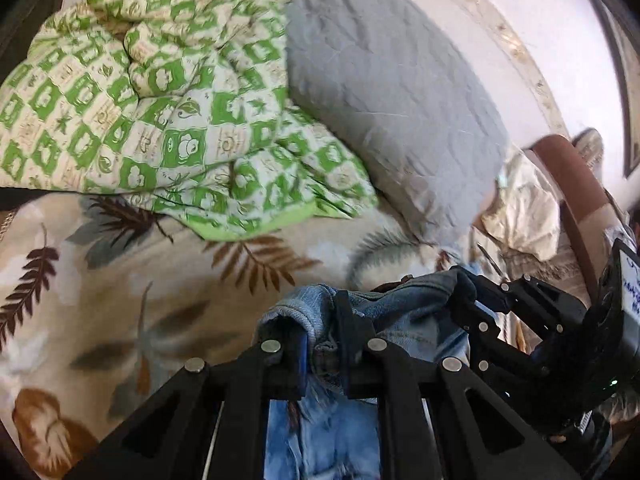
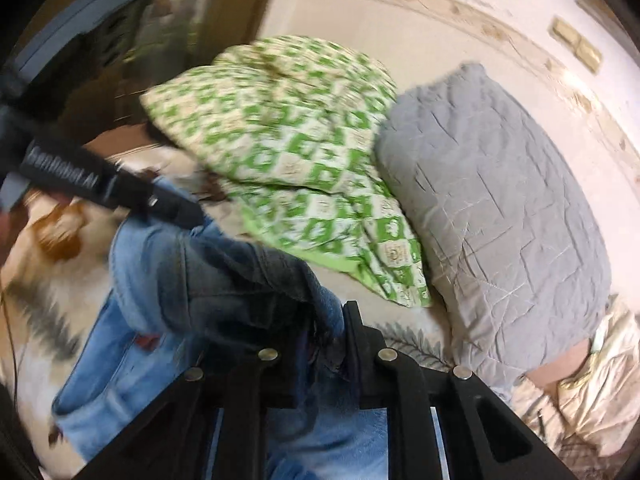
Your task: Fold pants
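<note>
Both my left gripper (image 1: 320, 344) and right gripper (image 2: 324, 344) are clamped on the jeans (image 2: 168, 280), bunched between them and hanging below; heavy, floppy denim, best pinched at the thick hem.

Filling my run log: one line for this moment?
left gripper: shut on jeans | right gripper: shut on jeans | jeans lifted over bed

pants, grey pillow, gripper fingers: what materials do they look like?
Pants: blue denim, faded wash, with stitched seams and a thick hem.
Grey pillow: matte woven cover, probably cotton or a blend, with quilted creases.
Left gripper and right gripper: matte black rigid plastic, possibly printed, with shiny metal pivot pins.
</note>
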`<state>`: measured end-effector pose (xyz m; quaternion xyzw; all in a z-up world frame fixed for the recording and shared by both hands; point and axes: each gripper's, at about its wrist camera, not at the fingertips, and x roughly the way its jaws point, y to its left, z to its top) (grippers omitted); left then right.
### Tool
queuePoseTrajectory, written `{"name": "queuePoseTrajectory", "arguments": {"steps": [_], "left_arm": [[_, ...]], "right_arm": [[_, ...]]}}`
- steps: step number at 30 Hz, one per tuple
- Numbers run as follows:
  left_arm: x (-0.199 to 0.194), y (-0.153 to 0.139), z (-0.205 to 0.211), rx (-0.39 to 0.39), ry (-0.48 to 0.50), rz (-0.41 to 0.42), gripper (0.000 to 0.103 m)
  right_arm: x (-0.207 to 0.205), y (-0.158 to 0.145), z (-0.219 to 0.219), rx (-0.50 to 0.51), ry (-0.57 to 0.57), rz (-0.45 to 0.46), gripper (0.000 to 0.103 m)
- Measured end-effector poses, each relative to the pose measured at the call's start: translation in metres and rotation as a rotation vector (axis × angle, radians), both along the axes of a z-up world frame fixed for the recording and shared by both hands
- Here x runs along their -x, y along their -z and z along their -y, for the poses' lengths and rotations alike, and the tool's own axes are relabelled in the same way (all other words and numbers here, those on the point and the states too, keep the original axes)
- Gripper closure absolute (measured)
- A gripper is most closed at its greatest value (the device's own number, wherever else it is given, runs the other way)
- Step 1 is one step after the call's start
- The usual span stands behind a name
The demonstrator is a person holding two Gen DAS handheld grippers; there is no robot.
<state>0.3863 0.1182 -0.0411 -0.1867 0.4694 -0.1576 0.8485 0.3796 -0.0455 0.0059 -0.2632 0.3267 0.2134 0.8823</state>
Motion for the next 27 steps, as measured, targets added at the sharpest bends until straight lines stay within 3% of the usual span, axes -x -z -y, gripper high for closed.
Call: {"name": "queuePoseTrajectory", "arguments": {"steps": [3, 5, 6, 7, 8, 9, 11, 13, 20, 23, 27], "left_arm": [[-0.025, 0.028, -0.004, 0.028, -0.036, -0.051, 0.091], [-0.027, 0.039, -0.009, 0.048, -0.073, -0.069, 0.090], [-0.027, 0.043, -0.014, 0.065, -0.100, -0.084, 0.086], [-0.026, 0.045, -0.018, 0.073, -0.121, -0.101, 0.081], [-0.023, 0.044, -0.019, 0.065, -0.129, -0.102, 0.057], [-0.019, 0.040, -0.021, 0.045, -0.134, -0.090, 0.027], [-0.004, 0.025, -0.023, -0.017, -0.170, -0.030, 0.000], [0.013, 0.008, -0.029, -0.025, -0.181, 0.018, 0.000], [0.083, -0.016, -0.033, -0.086, -0.103, 0.038, 0.000], [0.115, -0.002, -0.028, -0.115, -0.027, 0.004, 0.000], [0.165, 0.035, -0.015, -0.158, 0.067, -0.071, 0.000]], "right_arm": [[-0.033, 0.018, -0.005, -0.031, 0.051, -0.022, 0.086], [-0.048, 0.033, -0.007, -0.074, 0.083, -0.056, 0.081], [-0.052, 0.037, -0.005, -0.088, 0.098, -0.073, 0.066], [-0.053, 0.038, -0.002, -0.099, 0.129, -0.078, 0.025], [-0.054, 0.036, 0.004, -0.127, 0.161, -0.077, 0.006], [-0.053, 0.033, 0.010, -0.159, 0.161, -0.078, 0.000], [-0.044, 0.019, 0.024, -0.213, 0.169, -0.064, 0.000], [-0.031, 0.003, 0.038, -0.243, 0.181, -0.045, 0.000], [0.054, -0.033, 0.076, -0.303, 0.132, 0.004, 0.000], [0.107, -0.022, 0.085, -0.302, 0.082, -0.019, 0.000], [0.176, 0.020, 0.089, -0.245, 0.011, -0.076, 0.000]]}}
